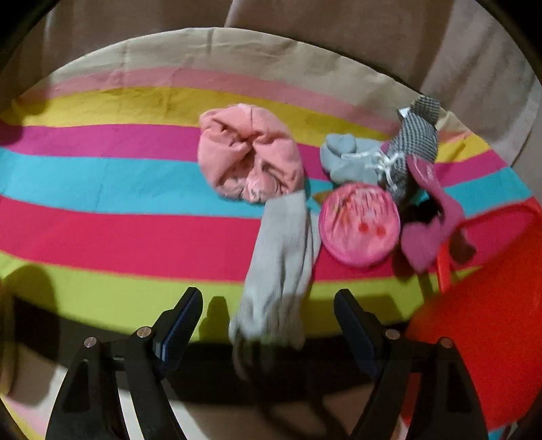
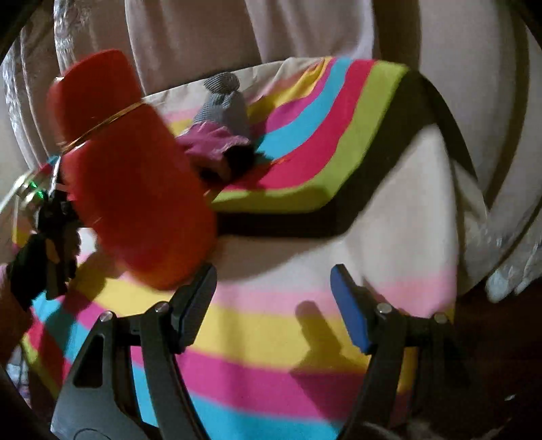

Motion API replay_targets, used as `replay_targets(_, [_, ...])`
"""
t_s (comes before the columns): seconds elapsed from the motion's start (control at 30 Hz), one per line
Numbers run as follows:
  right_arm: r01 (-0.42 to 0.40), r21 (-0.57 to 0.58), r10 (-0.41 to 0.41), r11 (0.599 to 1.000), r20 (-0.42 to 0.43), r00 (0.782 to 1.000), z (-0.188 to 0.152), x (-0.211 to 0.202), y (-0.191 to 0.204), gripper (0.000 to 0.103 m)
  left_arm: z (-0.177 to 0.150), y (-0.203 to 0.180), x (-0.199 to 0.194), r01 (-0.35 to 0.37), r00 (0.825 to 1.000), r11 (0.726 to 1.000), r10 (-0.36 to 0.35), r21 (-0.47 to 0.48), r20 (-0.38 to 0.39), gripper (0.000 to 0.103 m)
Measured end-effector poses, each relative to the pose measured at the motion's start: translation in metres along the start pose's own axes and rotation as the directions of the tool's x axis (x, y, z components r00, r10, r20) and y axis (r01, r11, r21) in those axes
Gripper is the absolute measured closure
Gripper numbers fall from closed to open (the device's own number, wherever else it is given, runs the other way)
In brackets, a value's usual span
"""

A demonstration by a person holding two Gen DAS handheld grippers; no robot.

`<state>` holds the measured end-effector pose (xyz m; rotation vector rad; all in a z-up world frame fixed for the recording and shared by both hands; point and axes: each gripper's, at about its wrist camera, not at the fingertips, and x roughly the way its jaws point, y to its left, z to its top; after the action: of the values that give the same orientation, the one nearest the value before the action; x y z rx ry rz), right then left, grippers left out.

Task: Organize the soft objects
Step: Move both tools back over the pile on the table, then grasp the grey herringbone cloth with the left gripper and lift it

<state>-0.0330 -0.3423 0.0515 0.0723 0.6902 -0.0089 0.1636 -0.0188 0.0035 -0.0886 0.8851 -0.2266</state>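
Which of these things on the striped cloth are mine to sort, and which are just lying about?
To sort:
- peach cloth bundle
- long grey sock
- light blue sock
- round pink pouch
- checked fabric piece
- magenta heart-shaped piece

Lying about:
- striped cloth
- red bin
- beige curtain

Striped cloth point(image 1: 101, 203): pink, yellow, magenta, blue, red and green bands, spread flat. Beige curtain point(image 1: 338, 20): hanging behind. Red chair point(image 1: 491, 321): alongside.

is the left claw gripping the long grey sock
No, the left claw stands open, and the grey sock lies between its fingers untouched.
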Motion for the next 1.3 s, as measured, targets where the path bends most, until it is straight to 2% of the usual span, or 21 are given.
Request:
replay_targets(0.1, [0.075,-0.166,-0.06,0.983,0.094,0.994,0.021,0.008,0.016,0.015,0.002,0.008,0.014,0.02,1.0,0.999,-0.02,-0.033,-0.002,0.022])
replay_targets(0.13, [0.115,-0.21,-0.095,0.971,0.105,0.99,0.028,0.014,0.023,0.014,0.005,0.007,0.015,0.026,1.0,0.999,-0.026,-0.033,0.001,0.018])
replay_targets(0.3, [0.171,-0.241,-0.128,0.955,0.184,0.975,0.037,0.008,0.029,0.015,0.005,0.009,0.016,0.06,0.998,0.997,-0.06,-0.039,0.001,0.014])
replay_targets(0.37, [0.259,-0.247,-0.175,0.934,0.317,0.932,0.039,-0.013,0.036,0.015,0.006,0.017,0.015,0.105,0.994,0.992,-0.104,-0.073,0.014,0.012])
replay_targets(0.43, [0.276,-0.232,-0.162,0.933,0.414,0.896,0.048,-0.036,0.043,0.015,0.006,0.023,0.013,0.135,0.991,0.986,-0.134,-0.098,0.026,0.011])
replay_targets(0.5, [0.233,-0.202,-0.117,0.951,0.462,0.879,0.062,-0.049,0.043,0.015,0.006,0.027,0.012,0.156,0.988,0.981,-0.153,-0.117,0.035,0.011])
replay_targets(0.53, [0.224,-0.184,-0.107,0.957,0.495,0.862,0.073,-0.055,0.041,0.015,0.006,0.028,0.011,0.16,0.987,0.98,-0.157,-0.12,0.036,0.01])
replay_targets(0.57, [0.217,-0.179,-0.098,0.96,0.509,0.855,0.082,-0.057,0.041,0.015,0.006,0.028,0.011,0.158,0.987,0.98,-0.155,-0.119,0.036,0.01])
replay_targets(0.6, [0.186,-0.181,-0.069,0.966,0.511,0.857,0.095,-0.054,0.039,0.015,0.005,0.025,0.01,0.153,0.988,0.981,-0.15,-0.116,0.034,0.01])
replay_targets(0.63, [0.133,-0.179,-0.027,0.975,0.495,0.868,0.109,-0.047,0.034,0.015,0.005,0.025,0.009,0.15,0.989,0.982,-0.147,-0.113,0.032,0.01])
replay_targets(0.67, [0.052,-0.161,0.026,0.986,0.45,0.893,0.126,-0.037,0.027,0.015,0.005,0.024,0.009,0.148,0.989,0.983,-0.145,-0.111,0.031,0.01])
replay_targets(0.73, [-0.123,-0.098,0.149,0.988,0.32,0.936,0.157,-0.006,0.01,0.015,0.008,0.022,0.013,0.147,0.989,0.983,-0.144,-0.111,0.03,0.01])
replay_targets(0.8, [-0.252,0.027,0.241,0.967,0.199,0.95,0.175,0.031,-0.008,0.015,0.007,0.021,0.012,0.152,0.988,0.982,-0.149,-0.116,0.033,0.01])
replay_targets(0.83, [-0.282,0.112,0.265,0.953,0.149,0.953,0.181,0.05,-0.018,0.015,0.007,0.023,0.011,0.156,0.988,0.98,-0.153,-0.12,0.035,0.01])
replay_targets(0.9, [-0.371,0.251,0.371,0.894,0.05,0.927,0.187,0.094,-0.032,0.015,0.006,0.023,0.011,0.161,0.987,0.979,-0.157,-0.123,0.037,0.01])
replay_targets(0.93, [-0.377,0.309,0.395,0.873,0.003,0.919,0.184,0.11,-0.035,0.015,0.007,0.023,0.012,0.161,0.987,0.979,-0.158,-0.125,0.037,0.01])
replay_targets(1.0, [-0.353,0.336,0.414,0.873,-0.13,0.901,0.177,0.139,-0.027,0.015,0.007,0.023,0.012,0.161,0.987,0.979,-0.158,-0.126,0.038,0.01])
replay_targets(1.07, [-0.387,0.32,0.464,0.864,-0.21,0.861,0.165,0.157,-0.015,0.015,0.007,0.023,0.012,0.161,0.987,0.979,-0.157,-0.125,0.036,0.009])
replay_targets(1.13, [-0.434,0.35,0.536,0.83,-0.284,0.795,0.153,0.177,-0.006,0.015,0.008,0.023,0.012,0.159,0.987,0.979,-0.156,-0.126,0.036,0.008])
replay_targets(1.23, [-0.454,0.342,0.557,0.823,-0.327,0.763,0.142,0.194,0.004,0.017,0.008,0.023,0.012,0.162,0.987,0.978,-0.158,-0.13,0.038,0.007])
replay_targets(1.3, [-0.499,0.36,0.608,0.788,-0.329,0.723,0.138,0.206,0.011,0.02,0.008,0.023,0.012,0.161,0.987,0.978,-0.158,-0.129,0.037,0.007])
